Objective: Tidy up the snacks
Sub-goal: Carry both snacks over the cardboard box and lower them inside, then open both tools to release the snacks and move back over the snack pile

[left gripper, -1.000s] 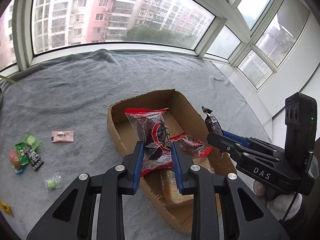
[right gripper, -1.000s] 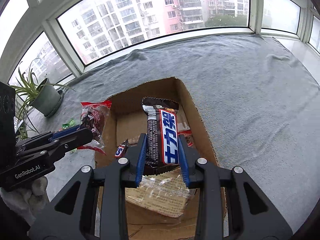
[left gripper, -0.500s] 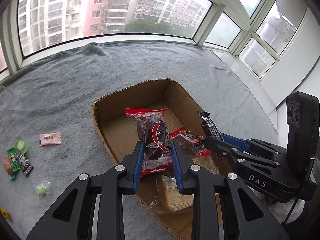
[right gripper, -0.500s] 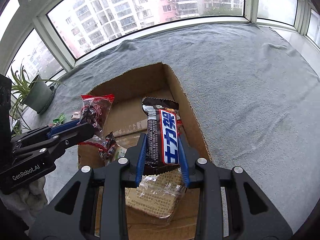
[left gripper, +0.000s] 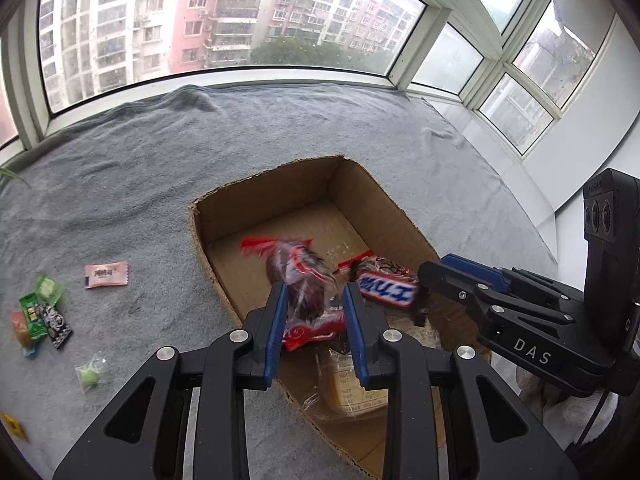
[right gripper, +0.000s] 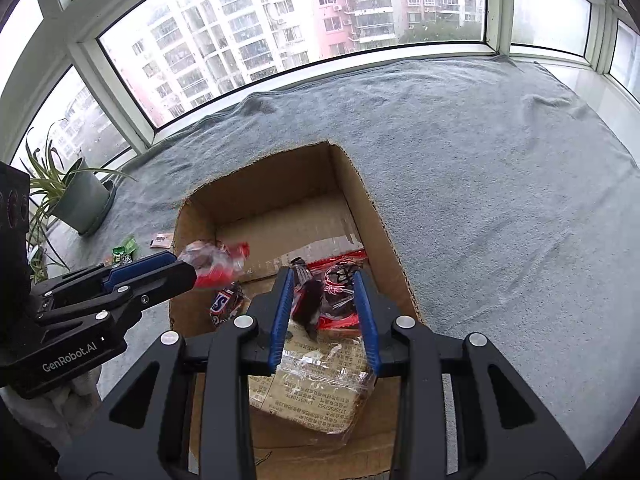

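Over the near part of the open cardboard box [left gripper: 372, 200], my left gripper [left gripper: 314, 292] is shut on a red-and-clear snack packet [left gripper: 304, 280], which is blurred and leans left. My right gripper [right gripper: 324, 276] is open. The brown Snickers bar [right gripper: 308, 300] hangs edge-on by its left finger, clear of the right one. In the left wrist view that bar [left gripper: 384, 290] lies sideways just under the right gripper [left gripper: 430, 274]. The box also holds a clear biscuit pack [right gripper: 316, 388], another red packet [right gripper: 340, 292] and a second Snickers [right gripper: 224, 304].
Loose sweets lie on the grey blanket left of the box: a pink one [left gripper: 106, 275], green and black sachets [left gripper: 40, 308], a green ball in clear wrap [left gripper: 90, 376]. A potted plant [right gripper: 76, 200] stands at the far left by the windows.
The Snickers bar stood upright between my right fingers; now it has tipped over and dropped out of their grip. The red packet in my left gripper has tilted left and blurred.
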Available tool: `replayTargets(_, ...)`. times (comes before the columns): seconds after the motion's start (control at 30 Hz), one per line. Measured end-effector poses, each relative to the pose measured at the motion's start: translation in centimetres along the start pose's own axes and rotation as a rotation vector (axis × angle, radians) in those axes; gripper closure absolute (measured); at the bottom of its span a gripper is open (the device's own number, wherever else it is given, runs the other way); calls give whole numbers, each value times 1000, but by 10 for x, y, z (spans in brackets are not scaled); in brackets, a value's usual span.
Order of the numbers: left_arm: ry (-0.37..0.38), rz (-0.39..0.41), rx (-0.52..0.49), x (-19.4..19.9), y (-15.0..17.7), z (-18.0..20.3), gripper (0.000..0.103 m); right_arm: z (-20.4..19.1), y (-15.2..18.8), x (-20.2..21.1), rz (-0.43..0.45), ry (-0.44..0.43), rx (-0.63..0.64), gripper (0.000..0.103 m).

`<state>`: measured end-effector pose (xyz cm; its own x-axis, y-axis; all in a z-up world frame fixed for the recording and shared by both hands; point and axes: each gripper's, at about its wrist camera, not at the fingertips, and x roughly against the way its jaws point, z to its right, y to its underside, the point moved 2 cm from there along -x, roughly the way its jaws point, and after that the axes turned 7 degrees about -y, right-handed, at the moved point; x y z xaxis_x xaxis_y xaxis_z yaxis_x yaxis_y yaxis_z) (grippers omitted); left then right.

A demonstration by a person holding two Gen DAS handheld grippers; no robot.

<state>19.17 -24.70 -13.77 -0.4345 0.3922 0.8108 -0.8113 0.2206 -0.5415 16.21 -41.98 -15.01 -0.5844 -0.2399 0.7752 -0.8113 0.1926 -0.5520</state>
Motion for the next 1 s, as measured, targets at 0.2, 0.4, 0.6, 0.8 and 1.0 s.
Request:
replayTargets(0.2,-1,23,1,10,1,-1,76,-10,-3,5,10,-3,15,70)
replayTargets(0.4,-12,63,4,29,3,-9,76,-31,-7,12,30,-23,51,65)
replayTargets(0.6,-31,96,35,51,10,-29,74,-63,-12,14,52,-79,105,42)
replayTargets(0.8,-86,123,113,76,29,-75,74,-100,-9,6,40,-152,166,42)
replayTargets(1.0,-167,128,261,103,62,-142,68,-136,-2,-11,-6,-216,231,41)
